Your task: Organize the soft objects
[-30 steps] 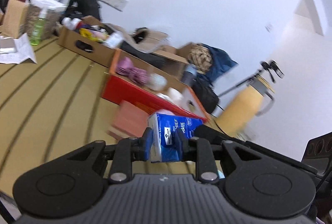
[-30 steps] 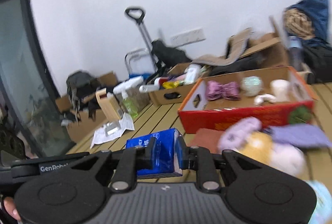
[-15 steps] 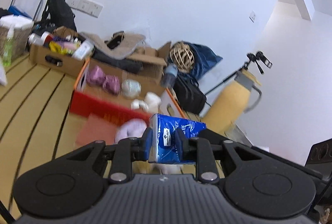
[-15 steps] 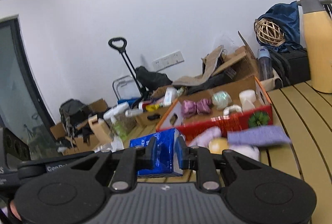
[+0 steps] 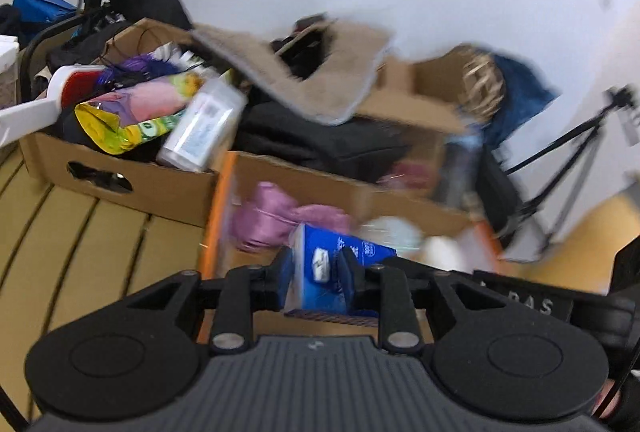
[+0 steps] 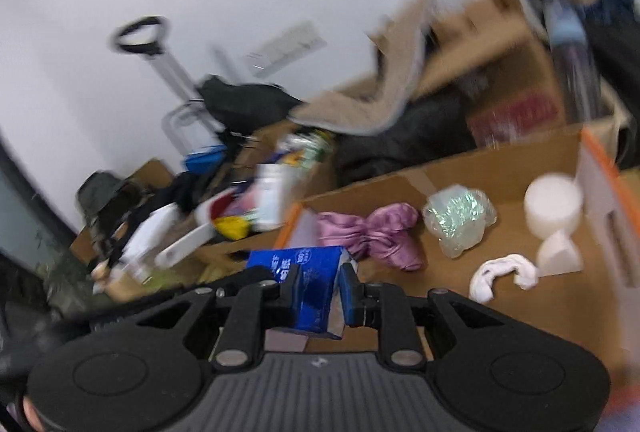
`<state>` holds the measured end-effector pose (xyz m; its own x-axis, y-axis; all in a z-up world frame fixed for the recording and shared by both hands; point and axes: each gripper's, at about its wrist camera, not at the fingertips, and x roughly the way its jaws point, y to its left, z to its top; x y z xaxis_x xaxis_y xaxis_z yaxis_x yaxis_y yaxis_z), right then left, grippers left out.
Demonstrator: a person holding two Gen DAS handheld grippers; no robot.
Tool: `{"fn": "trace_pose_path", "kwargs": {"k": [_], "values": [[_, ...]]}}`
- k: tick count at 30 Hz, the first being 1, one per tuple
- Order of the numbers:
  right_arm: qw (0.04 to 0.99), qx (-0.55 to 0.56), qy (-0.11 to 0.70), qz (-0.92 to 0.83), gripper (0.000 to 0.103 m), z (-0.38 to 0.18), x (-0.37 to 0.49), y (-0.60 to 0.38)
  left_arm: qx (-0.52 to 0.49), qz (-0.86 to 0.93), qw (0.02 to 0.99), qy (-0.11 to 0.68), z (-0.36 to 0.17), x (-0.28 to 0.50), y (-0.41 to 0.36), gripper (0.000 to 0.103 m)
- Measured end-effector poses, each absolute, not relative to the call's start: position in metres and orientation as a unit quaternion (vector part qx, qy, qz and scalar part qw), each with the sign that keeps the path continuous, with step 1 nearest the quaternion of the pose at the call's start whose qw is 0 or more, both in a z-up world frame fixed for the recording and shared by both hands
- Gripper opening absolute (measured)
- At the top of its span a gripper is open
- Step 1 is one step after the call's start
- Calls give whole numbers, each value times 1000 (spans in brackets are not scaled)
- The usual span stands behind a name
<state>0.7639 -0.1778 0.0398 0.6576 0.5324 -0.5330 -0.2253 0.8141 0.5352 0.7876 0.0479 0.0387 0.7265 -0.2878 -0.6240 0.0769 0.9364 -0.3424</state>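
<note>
Both hand-held grippers, clamping the tissue pack [image 6: 308, 272], have swung over the box [image 6: 500, 159] holding purple cloth [image 6: 372, 232].

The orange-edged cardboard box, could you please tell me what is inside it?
The orange-edged cardboard box holds a purple cloth, a clear plastic bundle, a white roll and a white scrap. The blue pack covers its near corner.

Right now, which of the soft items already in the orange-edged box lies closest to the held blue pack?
The crumpled purple cloth, just beyond the blue tissue pack; the clear shiny bundle and white curled piece lie farther right.
</note>
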Motion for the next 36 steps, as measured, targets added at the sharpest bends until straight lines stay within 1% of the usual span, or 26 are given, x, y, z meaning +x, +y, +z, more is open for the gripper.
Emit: {"fn": "trace_pose_path", "kwargs": {"k": [3,5,9,11,14,15,16,18,19,21,25,27,30,32,34,36], "values": [[870,231,394,187,19,2,807,-165,-103,-91,930,341,32,802,49,26],[868,228,403,177,19,-13,818,-158,-110,-92,934,328,35,799,55,26],[871,204,401,196,19,-14,819,-146,-97,-87,941,312,50,787,63,28],[878,193,391,199,19,-4,812,-151,-92,-90,943,307,58,777,64,28],[890,162,373,205,19,25,789,-160,-79,-94,945,302,74,749,64,31],[896,147,366,205,19,38,776,-165,-70,-95,947,299,79,736,64,33],[900,135,359,205,19,50,765,-170,-61,-95,948,297,85,722,63,37],[911,117,342,200,19,75,739,-187,-48,-98,952,286,95,694,65,40],[917,109,331,196,20,88,723,-198,-40,-97,955,278,101,677,66,41],[926,99,313,185,27,110,692,-221,-28,-90,960,263,115,648,69,44],[942,83,282,163,30,151,626,-266,-11,-92,969,230,146,584,72,54],[948,80,266,155,35,169,594,-286,-1,-88,973,214,160,558,70,55],[953,80,251,151,37,183,553,-309,1,-86,977,197,179,523,66,56],[954,82,245,150,37,192,531,-318,-1,-82,979,187,190,501,63,58],[957,79,237,149,37,199,509,-323,-4,-77,981,176,194,479,61,64],[963,66,221,142,40,203,480,-326,-4,-76,984,160,192,447,58,66]]}}
